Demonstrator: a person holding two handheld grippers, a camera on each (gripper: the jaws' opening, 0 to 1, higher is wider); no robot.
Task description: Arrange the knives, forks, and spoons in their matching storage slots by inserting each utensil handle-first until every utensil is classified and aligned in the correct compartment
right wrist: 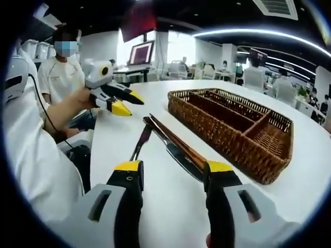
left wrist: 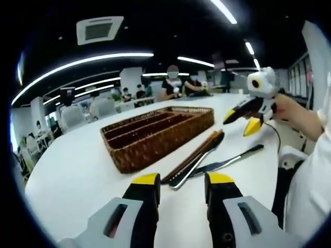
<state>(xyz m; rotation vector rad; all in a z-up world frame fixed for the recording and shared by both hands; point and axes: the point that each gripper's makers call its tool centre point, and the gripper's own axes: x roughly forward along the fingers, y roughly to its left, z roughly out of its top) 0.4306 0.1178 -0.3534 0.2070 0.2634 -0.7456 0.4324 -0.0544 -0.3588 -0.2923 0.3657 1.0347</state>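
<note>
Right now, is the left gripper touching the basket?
Apart. In the right gripper view, the left gripper hangs above bare table, clear of the basket.

The wicker cutlery tray [right wrist: 232,132] at 2 o'clock is rough brown weave. Beside it, the utensils [right wrist: 170,144] show shiny metal blades and wood-brown handles. The table [right wrist: 155,206] is smooth, matt white. Both gripper shells look like glossy plastic.
</note>
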